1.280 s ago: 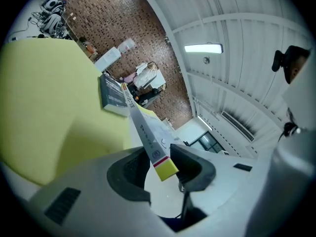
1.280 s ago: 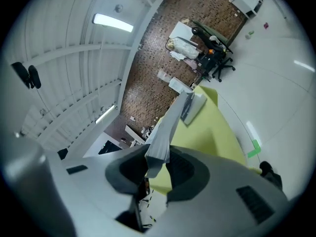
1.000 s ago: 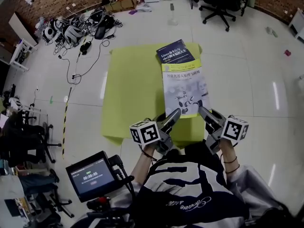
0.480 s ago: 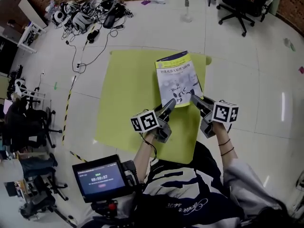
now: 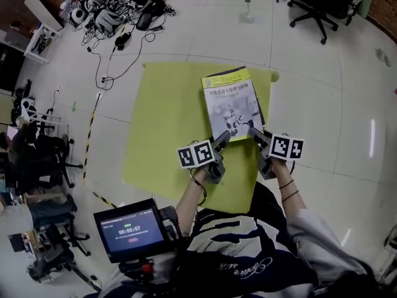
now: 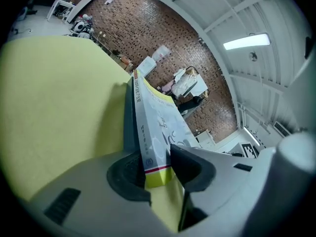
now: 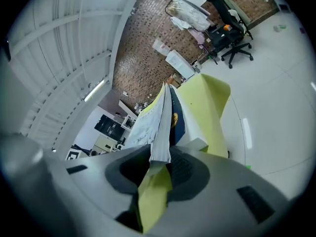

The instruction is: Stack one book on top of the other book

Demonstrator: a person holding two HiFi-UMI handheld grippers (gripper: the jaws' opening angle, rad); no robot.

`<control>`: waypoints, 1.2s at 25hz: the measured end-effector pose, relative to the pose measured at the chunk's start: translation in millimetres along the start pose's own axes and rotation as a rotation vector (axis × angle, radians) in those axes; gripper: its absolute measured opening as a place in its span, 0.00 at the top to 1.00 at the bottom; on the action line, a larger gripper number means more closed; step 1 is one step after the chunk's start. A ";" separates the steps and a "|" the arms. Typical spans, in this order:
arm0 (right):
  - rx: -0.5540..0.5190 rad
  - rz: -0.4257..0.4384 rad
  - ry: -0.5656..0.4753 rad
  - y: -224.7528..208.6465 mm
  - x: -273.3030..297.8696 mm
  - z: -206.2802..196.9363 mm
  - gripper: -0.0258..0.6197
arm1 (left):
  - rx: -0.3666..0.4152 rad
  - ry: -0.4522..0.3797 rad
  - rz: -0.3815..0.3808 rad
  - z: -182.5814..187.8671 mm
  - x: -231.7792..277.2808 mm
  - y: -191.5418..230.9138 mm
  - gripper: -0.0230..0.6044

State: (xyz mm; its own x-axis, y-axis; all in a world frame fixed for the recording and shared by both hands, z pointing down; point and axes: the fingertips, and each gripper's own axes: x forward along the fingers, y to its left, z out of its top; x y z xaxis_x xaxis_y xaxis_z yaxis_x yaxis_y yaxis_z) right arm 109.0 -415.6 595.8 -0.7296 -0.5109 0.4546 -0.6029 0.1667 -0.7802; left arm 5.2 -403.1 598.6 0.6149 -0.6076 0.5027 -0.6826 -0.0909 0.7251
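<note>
Fingers (image 6: 191,166) of left gripper (image 5: 221,137), right gripper (image 5: 253,131) pinching book (image 5: 231,98), Chinese-lettered cover

yellow-green mat (image 5: 173,123) mid-frame, spread flat on white tiled floor (image 5: 322,104) | heap of cables and gear (image 5: 118,14) at 11 o'clock; black office chair (image 5: 316,2) at 1 o'clock | striped tape (image 5: 90,135) at 9 o'clock; small lit screen (image 5: 130,230) at 7 o'clock

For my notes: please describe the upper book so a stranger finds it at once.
Find the yellow-green cloth. On its right side is a book, near corners pinched by the left claw and right claw. Its cover is yellow and white; the book beneath is dark blue.
</note>
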 end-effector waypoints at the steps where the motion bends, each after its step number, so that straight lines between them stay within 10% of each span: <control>1: -0.003 -0.014 0.000 -2.6 0.0 -1.1 0.82 | -0.001 0.008 0.007 -0.5 0.5 -0.3 0.76; 14: -0.038 -0.144 -0.031 -16.3 -10.6 -6.6 0.72 | 0.073 0.163 0.298 -29.2 -46.4 34.3 0.63; 21: -0.043 -0.266 -0.125 -15.7 -47.2 -34.3 0.72 | 0.068 0.062 0.210 -44.7 -91.0 36.0 0.63; 30: -0.087 -0.099 -0.208 59.3 -67.6 -80.1 0.72 | 0.138 -0.057 0.009 -40.2 -120.2 -14.8 0.64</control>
State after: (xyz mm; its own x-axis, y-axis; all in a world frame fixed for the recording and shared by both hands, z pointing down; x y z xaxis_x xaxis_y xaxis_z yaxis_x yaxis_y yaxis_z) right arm 96.7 -303.6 553.2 -0.5885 -0.6899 0.4216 -0.7005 0.1747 -0.6920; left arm -42.7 -297.1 546.3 0.5877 -0.6527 0.4781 -0.7380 -0.1902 0.6475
